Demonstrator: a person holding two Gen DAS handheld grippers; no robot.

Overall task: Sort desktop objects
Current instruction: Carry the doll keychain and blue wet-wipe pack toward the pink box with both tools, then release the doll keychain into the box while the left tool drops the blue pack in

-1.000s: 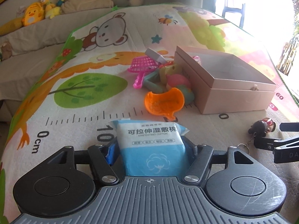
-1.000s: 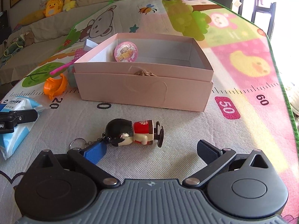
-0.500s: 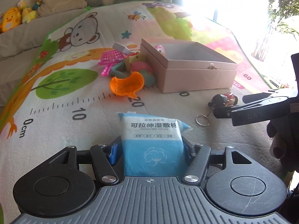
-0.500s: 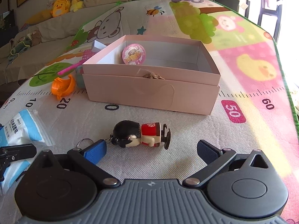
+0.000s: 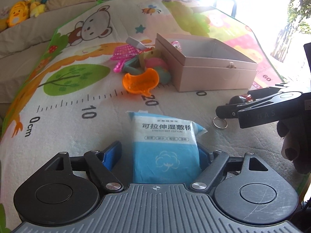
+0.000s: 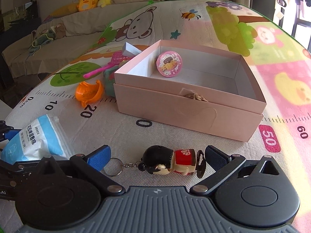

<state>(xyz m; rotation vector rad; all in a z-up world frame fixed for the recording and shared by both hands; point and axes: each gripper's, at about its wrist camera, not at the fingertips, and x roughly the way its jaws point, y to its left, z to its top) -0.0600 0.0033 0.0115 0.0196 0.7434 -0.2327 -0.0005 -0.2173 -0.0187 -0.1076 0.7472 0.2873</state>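
Note:
A blue and white packet of wet cotton lies on the play mat between the fingers of my left gripper. Its jaws are opening, and the left pad stands clear of the packet. A doll keychain with a black head and red body lies on its side between the fingers of my right gripper, which is open. Its ring rests by the left pad. The open pink box stands just beyond and holds a round pink disc.
Left of the box lies a pile of toys: an orange duck-shaped mould, a pink net scoop and a grey block. The right gripper reaches in from the right. Plush toys line the sofa behind the mat.
The left jaws have spread apart off the packet, which now lies loose between them. The right gripper has moved forward, so the doll keychain now lies between its fingers.

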